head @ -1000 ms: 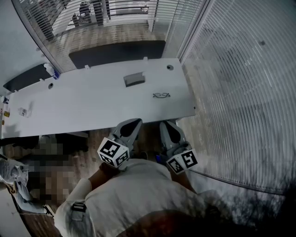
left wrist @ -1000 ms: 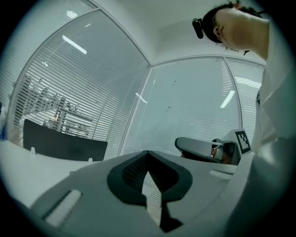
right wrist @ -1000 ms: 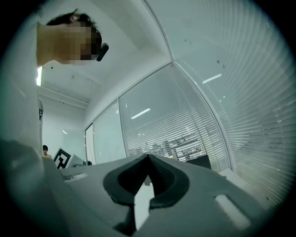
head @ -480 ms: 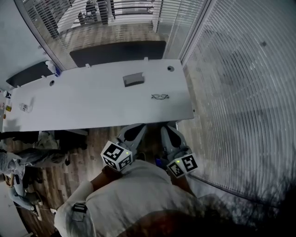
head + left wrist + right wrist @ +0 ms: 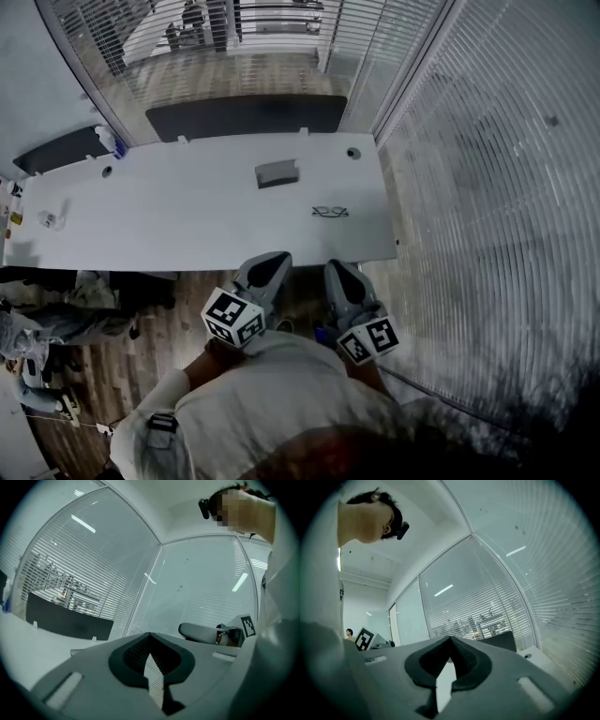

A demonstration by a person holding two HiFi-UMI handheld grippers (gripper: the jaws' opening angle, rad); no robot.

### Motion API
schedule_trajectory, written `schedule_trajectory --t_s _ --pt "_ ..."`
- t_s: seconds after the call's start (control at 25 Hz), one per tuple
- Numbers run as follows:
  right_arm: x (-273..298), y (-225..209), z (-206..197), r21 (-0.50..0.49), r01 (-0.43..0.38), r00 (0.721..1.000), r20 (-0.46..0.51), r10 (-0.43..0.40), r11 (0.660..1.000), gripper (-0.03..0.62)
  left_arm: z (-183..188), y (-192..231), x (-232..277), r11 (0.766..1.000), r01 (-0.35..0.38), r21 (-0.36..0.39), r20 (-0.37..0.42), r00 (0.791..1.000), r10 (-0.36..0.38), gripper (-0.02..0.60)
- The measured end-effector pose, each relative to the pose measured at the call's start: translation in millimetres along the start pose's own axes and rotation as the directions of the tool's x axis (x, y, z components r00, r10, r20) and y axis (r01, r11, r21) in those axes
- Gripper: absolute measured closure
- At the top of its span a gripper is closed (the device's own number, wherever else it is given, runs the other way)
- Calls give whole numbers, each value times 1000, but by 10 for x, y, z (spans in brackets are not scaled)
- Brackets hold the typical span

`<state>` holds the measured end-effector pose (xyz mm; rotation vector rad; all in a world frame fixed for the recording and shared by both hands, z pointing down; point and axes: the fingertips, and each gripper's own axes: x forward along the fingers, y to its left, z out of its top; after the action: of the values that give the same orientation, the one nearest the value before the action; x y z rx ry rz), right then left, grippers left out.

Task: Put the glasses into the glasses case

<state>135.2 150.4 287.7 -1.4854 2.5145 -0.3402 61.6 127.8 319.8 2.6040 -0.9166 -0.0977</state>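
A pair of dark-rimmed glasses (image 5: pixel 329 212) lies on the white table (image 5: pixel 169 220), toward its right end. A grey glasses case (image 5: pixel 277 172) rests further back, near the table's middle. Both grippers are held close to my body, short of the table's near edge. My left gripper (image 5: pixel 268 264) and right gripper (image 5: pixel 337 273) point level toward the table. In both gripper views the jaws meet at their tips with nothing between them: left gripper (image 5: pixel 150 637), right gripper (image 5: pixel 450 639). The glasses and the case appear in neither gripper view.
A dark panel (image 5: pixel 246 114) runs along the table's far edge. Glass walls with blinds (image 5: pixel 487 206) stand to the right and behind. Small items (image 5: pixel 47 219) sit at the table's left end. Clothing and shoes (image 5: pixel 37 328) lie on the wooden floor at left.
Both grippers have sunk a little and stayed close to my body. The head view shifted, so the table sits slightly lower in the picture. The glasses and case have not moved on the table.
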Motion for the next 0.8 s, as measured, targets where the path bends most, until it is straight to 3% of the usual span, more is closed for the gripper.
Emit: schedule_trajectory --t_s 0.56,0.8 --pt "1369 -197 192 -85 -10 1000 -19 8 996 592 597 1187 312 1000 -22 -21 43 999 23 581" --pt "1693 -380 172 -160 30 999 -11 -32 987 592 628 1512 419 1000 -4 -14 29 1000 5 581"
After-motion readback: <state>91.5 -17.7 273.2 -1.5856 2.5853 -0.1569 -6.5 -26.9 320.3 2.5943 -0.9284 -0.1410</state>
